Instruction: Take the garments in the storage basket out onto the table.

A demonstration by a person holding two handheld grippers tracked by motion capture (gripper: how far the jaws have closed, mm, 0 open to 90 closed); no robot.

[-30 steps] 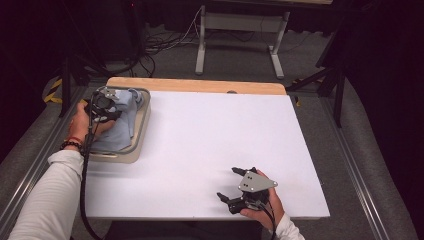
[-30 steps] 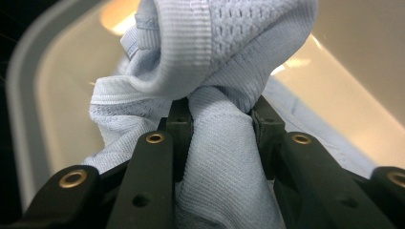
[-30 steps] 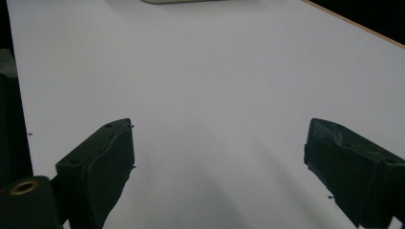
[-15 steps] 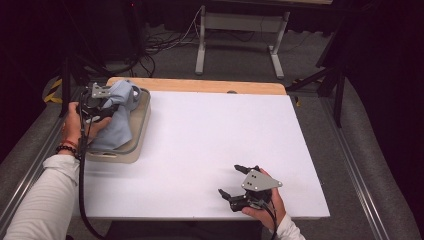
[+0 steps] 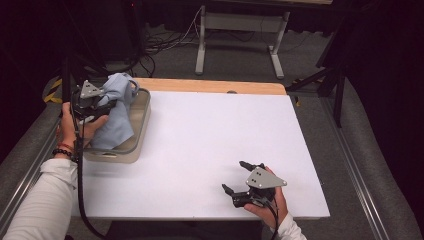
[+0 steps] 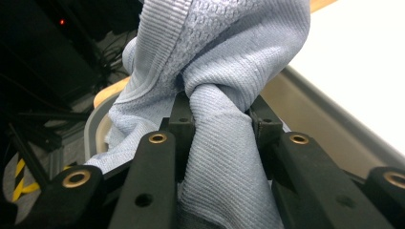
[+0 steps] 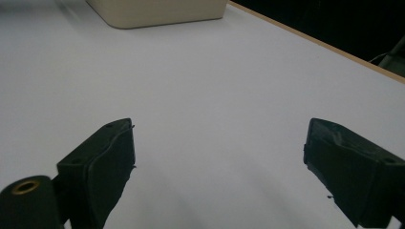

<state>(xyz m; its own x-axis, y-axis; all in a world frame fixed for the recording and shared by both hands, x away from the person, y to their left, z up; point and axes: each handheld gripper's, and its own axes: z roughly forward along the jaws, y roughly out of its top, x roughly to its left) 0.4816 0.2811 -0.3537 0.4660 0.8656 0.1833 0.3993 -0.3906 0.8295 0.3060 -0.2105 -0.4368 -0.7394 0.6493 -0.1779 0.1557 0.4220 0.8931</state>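
At the bottom of the high view, right of centre, the right gripper (image 5: 244, 177) rests low over the white table (image 5: 210, 145) in the person's hand, its jaws spread wide with nothing between them; its own view shows bare tabletop between the two black jaws, with the base of the beige tub (image 7: 157, 12) at the top edge.

Further up, at the left edge of the high view, the left gripper (image 5: 107, 102) pinches a light blue cloth (image 5: 116, 115). In the left gripper view the jaws press on a bunched fold of the cloth (image 6: 224, 143), and the fabric balloons out above them in ribbed and waffled folds.

The cloth is partly raised out of the tub (image 5: 140, 125), which sits at the table's left edge. Its long axis runs steeply from the gathered top near the upper left of the frame down toward the lower left, where its trailing end hangs inside the tub, seemingly resting on the bottom.

The step in hand looks like lifting the cloth out of the tub. The next move likely calls for raising it until the tail clears the rim, then carrying it rightward over the open table, where the idle gripper could take a free edge to spread it. A snag on the rim could drag the tub.

Beyond the table's wooden far edge lie a dark floor, cables and a metal stand (image 5: 239, 40).
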